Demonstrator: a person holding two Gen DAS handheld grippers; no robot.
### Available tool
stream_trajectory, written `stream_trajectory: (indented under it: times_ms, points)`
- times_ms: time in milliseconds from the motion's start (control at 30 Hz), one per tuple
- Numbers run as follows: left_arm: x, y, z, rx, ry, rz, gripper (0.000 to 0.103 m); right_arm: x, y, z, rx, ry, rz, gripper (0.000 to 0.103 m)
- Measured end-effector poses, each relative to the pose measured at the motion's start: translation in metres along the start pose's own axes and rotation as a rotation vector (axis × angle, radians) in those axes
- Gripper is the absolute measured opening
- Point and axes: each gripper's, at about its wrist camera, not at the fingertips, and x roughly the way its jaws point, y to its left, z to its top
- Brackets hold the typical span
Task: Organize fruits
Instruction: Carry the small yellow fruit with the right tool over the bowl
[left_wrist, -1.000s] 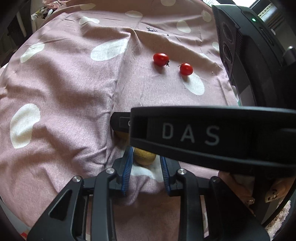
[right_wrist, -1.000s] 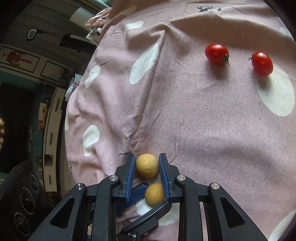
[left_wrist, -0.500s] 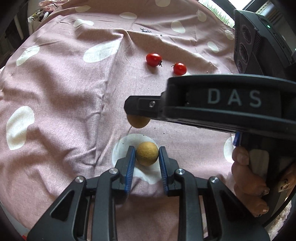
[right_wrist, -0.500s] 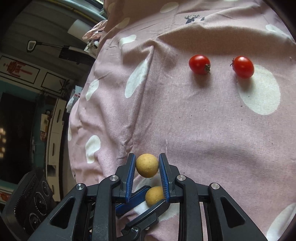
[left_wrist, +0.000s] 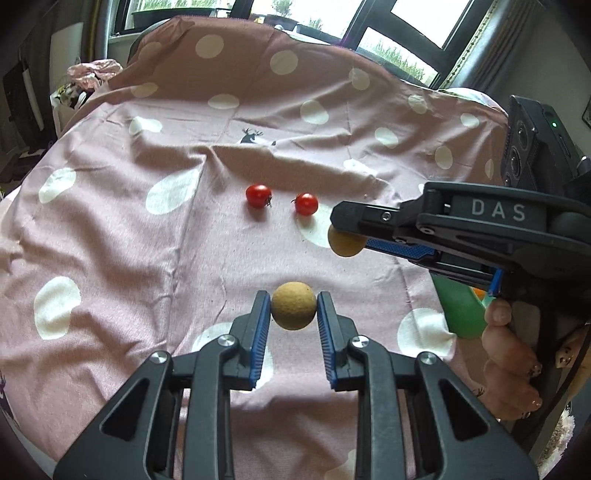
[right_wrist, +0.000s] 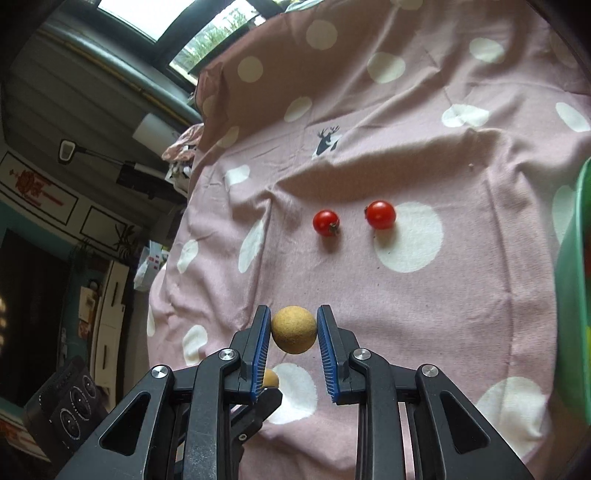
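My left gripper (left_wrist: 293, 312) is shut on a round tan fruit (left_wrist: 294, 305) and holds it above the pink spotted cloth (left_wrist: 110, 229). My right gripper (right_wrist: 293, 332) is shut on a second tan fruit (right_wrist: 294, 329); in the left wrist view that fruit (left_wrist: 345, 243) shows at the right gripper's tip, right of centre. Two red cherry tomatoes (left_wrist: 258, 195) (left_wrist: 306, 204) lie side by side on the cloth farther back; they also show in the right wrist view (right_wrist: 325, 222) (right_wrist: 380, 215). The left gripper's fruit (right_wrist: 270, 378) peeks out low in the right wrist view.
A green container (right_wrist: 572, 295) stands at the right edge, also partly seen behind the right gripper (left_wrist: 461, 314). The cloth is wrinkled, with a raised fold (left_wrist: 295, 162) behind the tomatoes. Windows and furniture lie beyond the cloth's far and left edges.
Both grippers have lifted up and back from the cloth, each with its tan fruit. The right gripper has moved to the right, away from the left gripper.
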Motion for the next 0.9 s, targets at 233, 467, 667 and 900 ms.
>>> stream_trajectory:
  times_ms: [233, 467, 667, 900]
  points:
    - [-0.01, -0.04, 0.016, 0.07, -0.09, -0.048, 0.025, -0.053, -0.009, 0.0, 0.02, -0.165, -0.073, 0.027]
    - [-0.018, -0.08, 0.03, 0.122, -0.157, -0.134, 0.025, -0.102, -0.024, -0.003, 0.055, -0.321, -0.162, 0.027]
    - [-0.016, -0.114, 0.042, 0.153, -0.179, -0.208, 0.025, -0.141, -0.041, -0.01, 0.088, -0.428, -0.217, 0.027]
    - [-0.002, -0.146, 0.048, 0.176, -0.163, -0.284, 0.025, -0.174, -0.074, -0.017, 0.171, -0.508, -0.277, 0.027]
